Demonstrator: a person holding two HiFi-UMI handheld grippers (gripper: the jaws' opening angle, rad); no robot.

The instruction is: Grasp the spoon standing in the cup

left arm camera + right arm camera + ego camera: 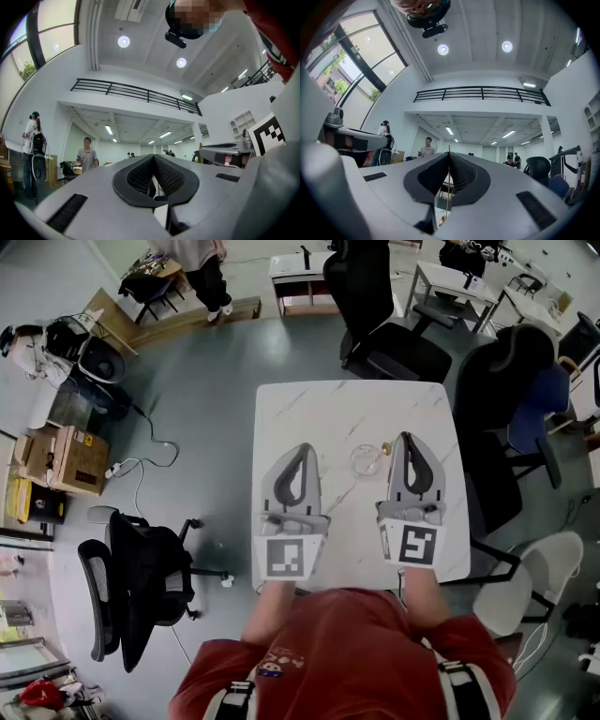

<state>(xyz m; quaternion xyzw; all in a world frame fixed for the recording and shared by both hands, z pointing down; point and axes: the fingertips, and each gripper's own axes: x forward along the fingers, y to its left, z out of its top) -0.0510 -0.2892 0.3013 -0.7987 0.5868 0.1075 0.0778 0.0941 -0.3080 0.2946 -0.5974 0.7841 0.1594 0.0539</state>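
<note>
A clear glass cup [365, 461] stands on the white marble table [347, 409], between the tips of my two grippers. My right gripper [406, 437] is just right of the cup and shut on a thin gold spoon [384, 448]. In the right gripper view the spoon [442, 220] runs upright through the closed jaws of the right gripper [449, 153], and its stem pokes out a little past the tips. My left gripper [302, 448] lies to the left of the cup, apart from it. The left gripper view shows this left gripper [153, 157] shut with nothing in it.
Black office chairs stand behind the table [394, 343], at its right [520, 381] and on the floor to its left [141, 577]. A white chair [530, 582] is at the near right. Cardboard boxes [61, 460] sit far left. A person [86, 154] stands in the distance.
</note>
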